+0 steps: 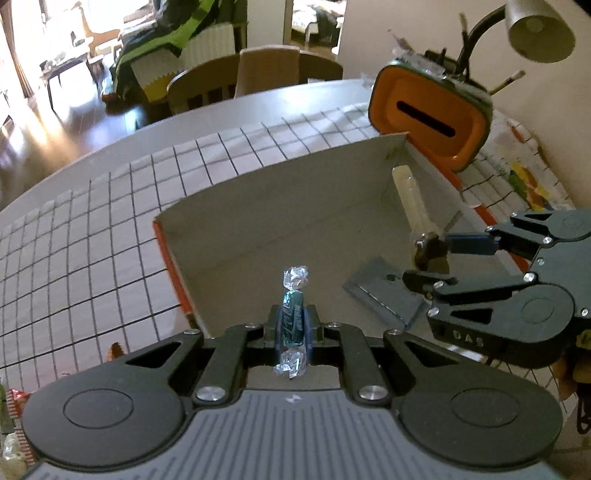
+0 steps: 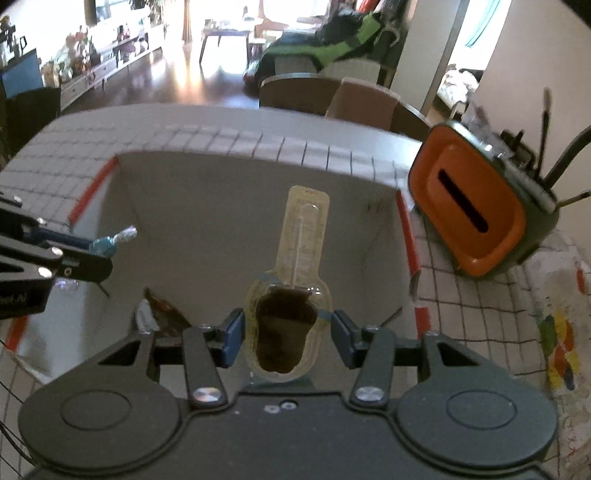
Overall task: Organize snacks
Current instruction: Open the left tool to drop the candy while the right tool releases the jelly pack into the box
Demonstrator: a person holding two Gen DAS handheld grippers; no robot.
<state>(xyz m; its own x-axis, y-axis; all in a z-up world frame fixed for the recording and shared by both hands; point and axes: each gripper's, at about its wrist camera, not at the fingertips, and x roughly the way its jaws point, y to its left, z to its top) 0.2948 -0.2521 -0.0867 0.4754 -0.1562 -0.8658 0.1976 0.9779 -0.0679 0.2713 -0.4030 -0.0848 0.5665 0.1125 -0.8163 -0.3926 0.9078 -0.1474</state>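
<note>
My left gripper (image 1: 292, 314) is shut on a teal candy (image 1: 293, 326) with silver twisted ends, held upright over the near side of a grey cardboard box (image 1: 280, 206) with orange edges. From the right wrist view, that gripper (image 2: 101, 253) and its candy (image 2: 110, 242) hang over the box's left side. My right gripper (image 2: 287, 328) is shut on a clear yellowish lollipop packet (image 2: 303, 240) with a dark foot-shaped sweet, above the box (image 2: 207, 199). In the left wrist view the right gripper (image 1: 424, 258) holds this packet (image 1: 410, 195) at the box's right wall.
A grey flat packet (image 1: 388, 295) and a brown wrapper (image 2: 162, 310) lie in the box. An orange slotted container (image 1: 428, 118) (image 2: 469, 206) stands right of it, under a lamp (image 1: 539, 29). The checked tablecloth (image 1: 92, 229) covers the table. Chairs (image 1: 229, 81) stand behind; loose wrappers (image 1: 14, 406) lie near left.
</note>
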